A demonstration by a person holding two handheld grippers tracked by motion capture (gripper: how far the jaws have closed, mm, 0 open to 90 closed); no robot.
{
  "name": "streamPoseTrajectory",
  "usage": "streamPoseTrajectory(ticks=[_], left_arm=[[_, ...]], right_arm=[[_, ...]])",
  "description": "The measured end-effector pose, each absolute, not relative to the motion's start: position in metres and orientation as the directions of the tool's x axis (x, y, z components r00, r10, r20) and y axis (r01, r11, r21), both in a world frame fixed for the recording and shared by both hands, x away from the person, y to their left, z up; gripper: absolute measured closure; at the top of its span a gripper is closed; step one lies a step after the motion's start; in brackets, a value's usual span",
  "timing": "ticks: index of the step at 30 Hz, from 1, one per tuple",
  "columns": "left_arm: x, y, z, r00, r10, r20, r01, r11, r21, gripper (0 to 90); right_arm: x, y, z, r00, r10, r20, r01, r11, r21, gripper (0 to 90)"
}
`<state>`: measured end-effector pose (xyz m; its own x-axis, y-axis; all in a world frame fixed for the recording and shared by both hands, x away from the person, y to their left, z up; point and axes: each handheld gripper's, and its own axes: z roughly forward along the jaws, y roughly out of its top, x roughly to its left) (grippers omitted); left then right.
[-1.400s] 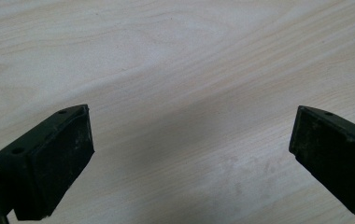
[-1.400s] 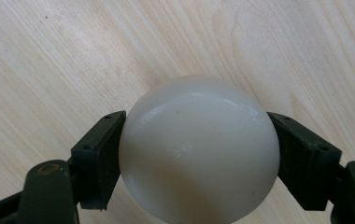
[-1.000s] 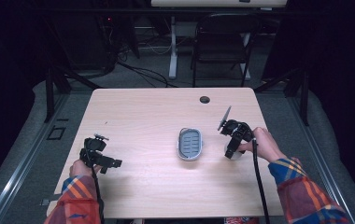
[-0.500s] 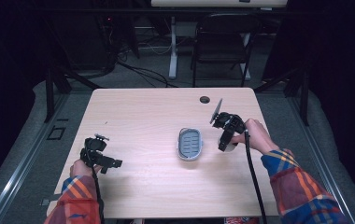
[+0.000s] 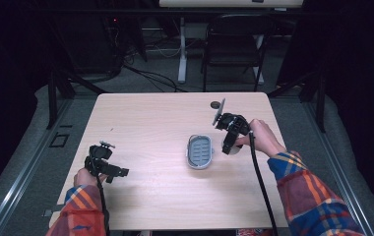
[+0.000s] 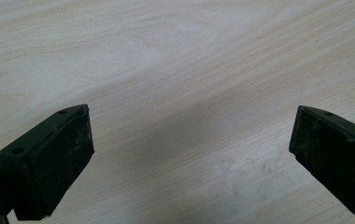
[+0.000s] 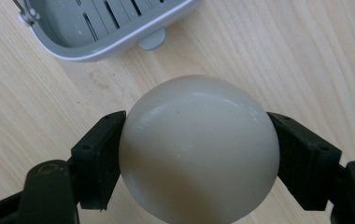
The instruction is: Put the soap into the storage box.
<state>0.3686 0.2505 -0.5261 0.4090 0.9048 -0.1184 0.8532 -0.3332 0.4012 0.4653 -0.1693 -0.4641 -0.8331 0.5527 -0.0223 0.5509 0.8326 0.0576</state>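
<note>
My right gripper point(image 5: 228, 146) is shut on a smooth off-white rounded bar point(image 7: 199, 149), its pads pressing both sides. In the high view it hangs just right of a grey slotted soap dish point(image 5: 190, 153), which lies empty at the table's middle right. The right gripper view looks down past the bar point(image 5: 233, 150) to the dish's rim point(image 7: 119, 44) at the upper left. My left gripper point(image 5: 120, 172) rests low at the near left of the table. Its jaws point(image 6: 189, 154) stand wide open over bare wood with nothing between them.
The light wooden table point(image 5: 145, 123) has a round dark cable hole point(image 5: 217, 104) near its far edge. A black chair point(image 5: 234, 44) and a desk leg point(image 5: 181, 49) stand on the floor beyond the table. Cables trail from both grippers toward the near edge.
My right gripper has moved left and a little higher with the off-white bar, closer to the soap dish. The left gripper has stayed where it was.
</note>
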Motion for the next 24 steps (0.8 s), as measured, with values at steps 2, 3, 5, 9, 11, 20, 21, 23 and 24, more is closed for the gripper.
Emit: streamPoseTrajectory(ticks=[2,3,5,9,11,20,21,23,24], left_arm=[[0.369,0.251,-0.526,0.408,0.905,-0.12,0.854,-0.332,0.4,0.0],[0.369,0.251,-0.526,0.408,0.905,-0.12,0.854,-0.332,0.4,0.0],[0.369,0.25,-0.526,0.407,0.905,-0.123,0.855,-0.33,0.4,0.0],[0.368,0.25,-0.526,0.405,0.906,-0.124,0.856,-0.328,0.4,0.0],[0.368,0.251,-0.526,0.403,0.907,-0.126,0.856,-0.325,0.401,0.0],[0.369,0.249,-0.527,0.411,0.902,-0.132,0.854,-0.329,0.403,0.0],[0.37,0.248,-0.527,0.41,0.903,-0.13,0.853,-0.329,0.405,0.0],[0.37,0.248,-0.527,0.412,0.902,-0.133,0.854,-0.331,0.402,0.0],[0.37,0.248,-0.527,0.41,0.903,-0.132,0.854,-0.328,0.405,0.0]], right_arm=[[0.467,-0.163,-0.461,-0.838,0.545,-0.022,0.543,0.838,0.058,23.8],[0.467,-0.162,-0.461,-0.838,0.546,-0.022,0.544,0.837,0.063,23.8],[0.467,-0.159,-0.459,-0.841,0.54,-0.027,0.538,0.841,0.063,23.8],[0.468,-0.153,-0.457,-0.844,0.535,-0.026,0.533,0.844,0.066,23.8],[0.469,-0.15,-0.454,-0.851,0.524,-0.027,0.522,0.851,0.061,23.8],[0.472,-0.13,-0.449,-0.864,0.503,-0.029,0.5,0.863,0.07,23.7],[0.472,-0.127,-0.448,-0.866,0.499,-0.028,0.496,0.865,0.072,23.8],[0.473,-0.12,-0.447,-0.871,0.491,-0.028,0.488,0.87,0.079,23.8],[0.473,-0.12,-0.447,-0.871,0.491,-0.028,0.488,0.87,0.079,23.8]])
